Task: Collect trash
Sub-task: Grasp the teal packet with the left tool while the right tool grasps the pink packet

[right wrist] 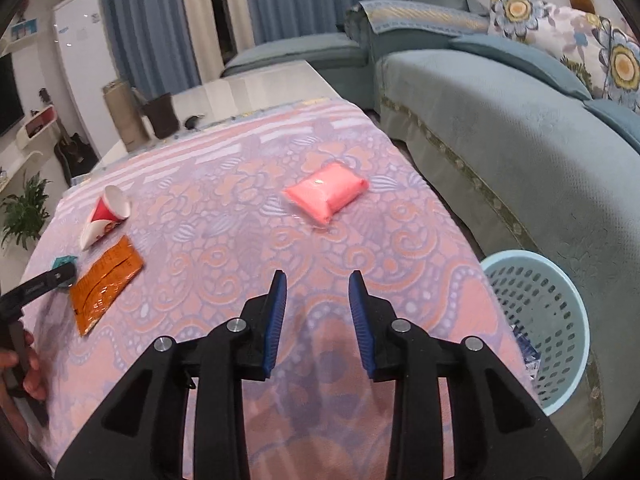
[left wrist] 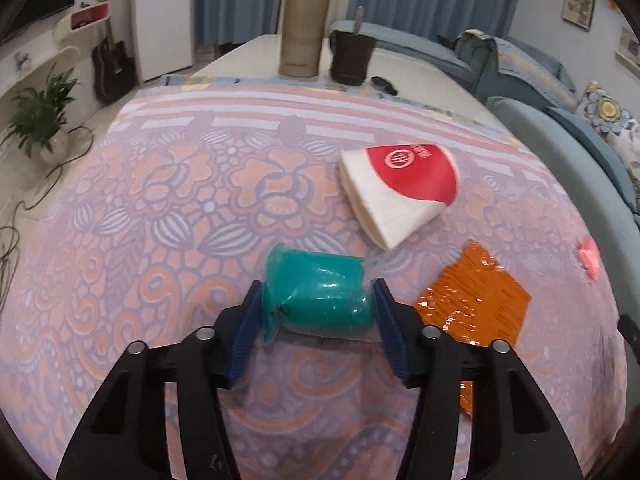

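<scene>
While the left tool (left wrist: pixel 316 300) clamps a teal packet (left wrist: pixel 318 294) between its blue pads, w/ the packet at the near edge of the patterned cloth (left wrist: pixel 160 200) on the worktop, the right tool (right wrist: pixel 317 304) hangs w/ its jaws apart, nothing between them. Just right of the teal packet lies an orange foil wrapper (left wrist: pixel 476 300); beyond it, a flattened red-and-white paper cup (left wrist: pixel 400 188). Farther right on the cloth sits a pink packet (right wrist: pixel 326 194). A light-blue basket (right wrist: pixel 548 320) stands beside the worktop, by the sofa (right wrist: pixel 500 120). At the far end: a tan flask (left wrist: pixel 301 26) & a dark cup (left wrist: pixel 352 56).
</scene>
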